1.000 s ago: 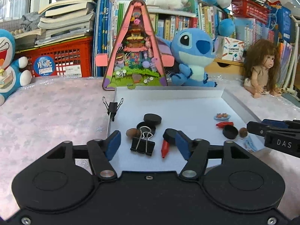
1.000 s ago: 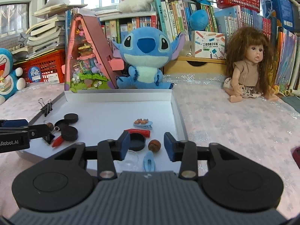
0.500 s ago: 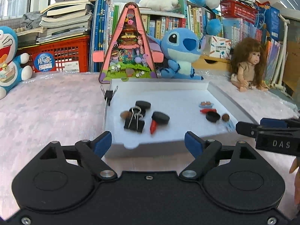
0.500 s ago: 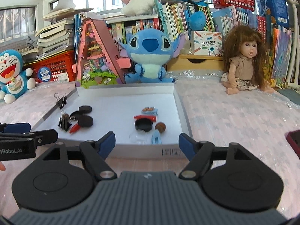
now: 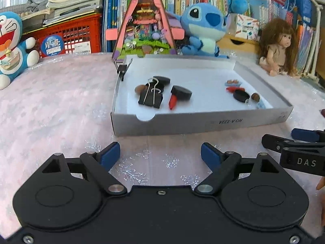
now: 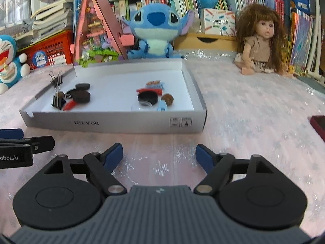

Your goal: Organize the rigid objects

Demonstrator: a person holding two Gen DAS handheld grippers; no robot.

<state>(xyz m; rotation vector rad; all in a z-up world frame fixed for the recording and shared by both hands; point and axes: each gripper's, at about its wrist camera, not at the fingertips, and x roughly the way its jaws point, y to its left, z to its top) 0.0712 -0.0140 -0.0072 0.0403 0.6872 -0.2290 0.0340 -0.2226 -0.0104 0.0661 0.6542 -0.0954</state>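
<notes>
A shallow white box [image 5: 203, 122] lies on the pink cloth, also seen in the right wrist view [image 6: 121, 124]. In its left half are a black binder clip [image 5: 151, 97], black discs [image 5: 181, 93], a red piece [image 5: 172, 102] and a brown nut [image 5: 139, 89]. In its right half are a black cap [image 6: 147, 98], a nut [image 6: 167, 99] and a blue clip [image 6: 162, 106]. A small binder clip [image 5: 121, 70] sits on the left rim. My left gripper [image 5: 160, 150] is open over the cloth short of the box. My right gripper [image 6: 159, 152] is beside it, jaws opening, nothing between them.
Behind the box stand a pink triangular toy house [image 5: 145, 22], a blue plush [image 6: 155, 32], a doll [image 6: 262, 40] and a blue-and-white plush [image 5: 10, 46]. A red crate [image 5: 71, 38] and books line the back. A dark red object [image 6: 317, 126] lies at the right edge.
Both grippers have drawn back from over the box to the cloth in front of it. Both sets of jaws have spread wider. The things in the box have stayed put.
</notes>
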